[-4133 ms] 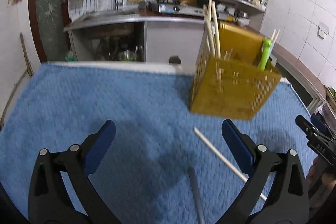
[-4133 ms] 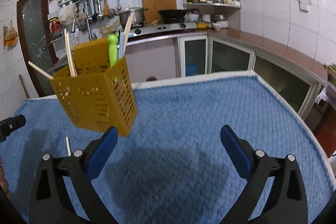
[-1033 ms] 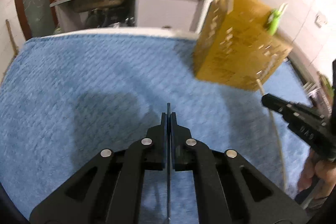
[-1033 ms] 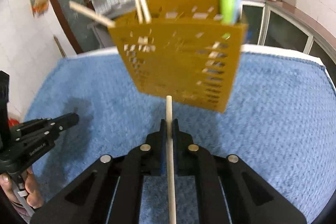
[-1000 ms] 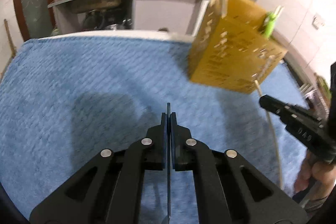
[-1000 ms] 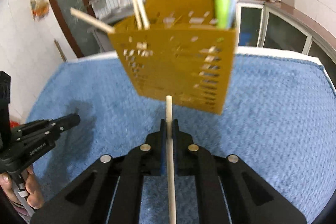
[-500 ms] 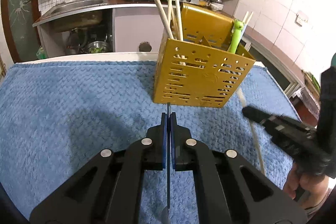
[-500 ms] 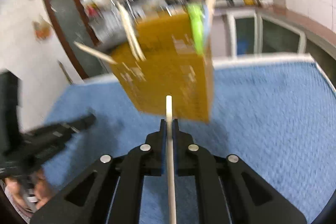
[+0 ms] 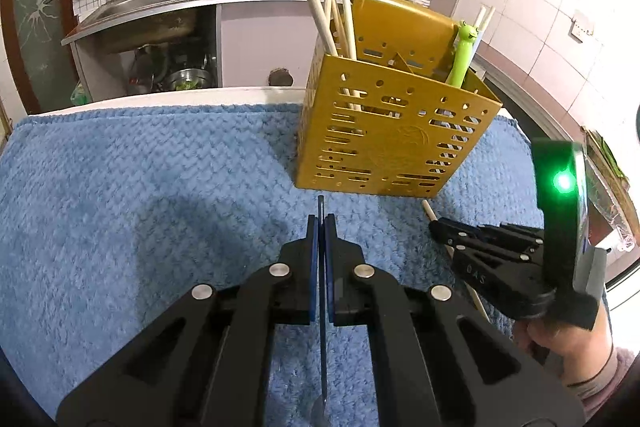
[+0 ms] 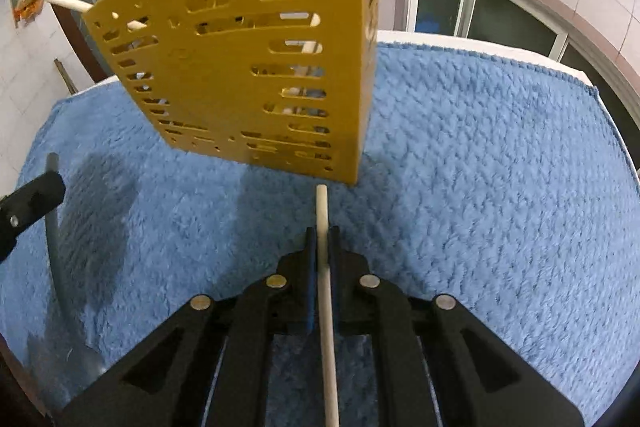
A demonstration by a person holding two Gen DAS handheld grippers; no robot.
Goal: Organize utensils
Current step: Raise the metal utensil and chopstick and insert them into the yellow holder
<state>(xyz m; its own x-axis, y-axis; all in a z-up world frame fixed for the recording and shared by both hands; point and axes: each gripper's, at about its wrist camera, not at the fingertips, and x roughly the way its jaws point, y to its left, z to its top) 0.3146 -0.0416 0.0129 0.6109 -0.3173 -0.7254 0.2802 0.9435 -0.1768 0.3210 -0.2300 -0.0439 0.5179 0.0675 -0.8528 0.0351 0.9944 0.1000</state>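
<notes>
Both utensils lifted, holder next.
The left hand-held gripper (image 9: pixel 321 227) is clenched on a thin grey utensil (image 9: pixel 322 347); the right hand-held gripper (image 10: pixel 322 239) grips a wooden chopstick (image 10: pixel 326 287). The yellow holder (image 9: pixel 384 135) stands near the table's far edge on the blue towel (image 9: pixel 140 187). Likely next: raise each tip above the rim. The grey utensil's head is cut off.

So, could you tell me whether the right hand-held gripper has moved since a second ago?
Yes. The right hand-held gripper has moved closer to the yellow utensil holder, which now fills more of its view.
</notes>
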